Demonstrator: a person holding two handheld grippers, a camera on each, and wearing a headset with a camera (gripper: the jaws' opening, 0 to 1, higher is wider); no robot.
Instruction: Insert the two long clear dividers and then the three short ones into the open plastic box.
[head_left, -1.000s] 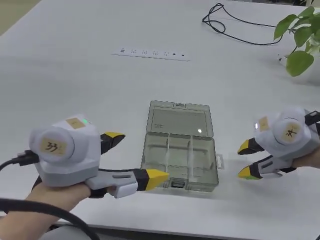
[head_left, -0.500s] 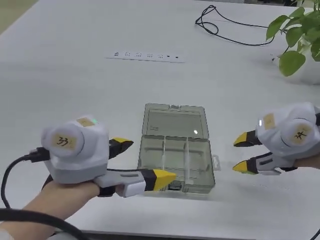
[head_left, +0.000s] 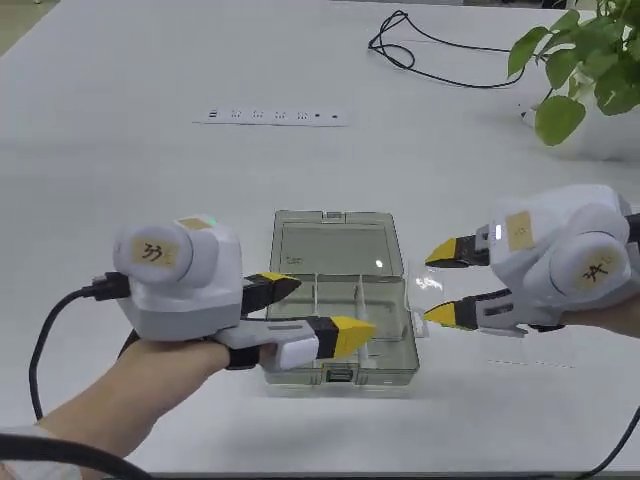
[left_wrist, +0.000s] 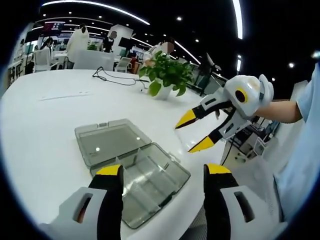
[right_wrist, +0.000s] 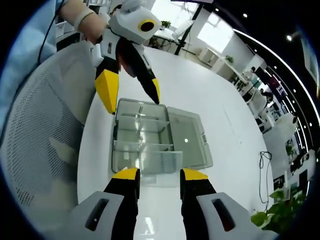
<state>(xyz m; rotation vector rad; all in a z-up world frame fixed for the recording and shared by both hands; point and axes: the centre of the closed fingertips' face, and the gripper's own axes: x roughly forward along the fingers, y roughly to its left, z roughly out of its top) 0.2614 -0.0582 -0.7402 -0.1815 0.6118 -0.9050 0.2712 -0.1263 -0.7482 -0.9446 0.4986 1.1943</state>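
Note:
The clear plastic box (head_left: 390, 365) lies open on the white table, its lid (head_left: 338, 245) flat behind the base. Clear dividers (head_left: 360, 300) stand inside and split the base into compartments. My left gripper (head_left: 322, 310) hovers open over the box's near left part, with nothing between its fingers. My right gripper (head_left: 442, 284) is open just off the box's right edge, pointing at it. In the left gripper view the box (left_wrist: 150, 175) lies beyond my left gripper (left_wrist: 162, 170), with the right gripper (left_wrist: 190, 136) opposite. The right gripper view has my right gripper (right_wrist: 160, 173) at the box's near wall (right_wrist: 145, 162), facing the left gripper (right_wrist: 132, 102).
A white power strip (head_left: 270, 116) lies farther back on the table. A black cable (head_left: 420, 55) loops at the far edge, beside a green plant (head_left: 575, 60) at the back right. A mesh chair (right_wrist: 45, 140) stands by the table's near side.
Both grippers have closed in on the box, the left from the left and the right from the right. Both stay open. The head camera has also shifted.

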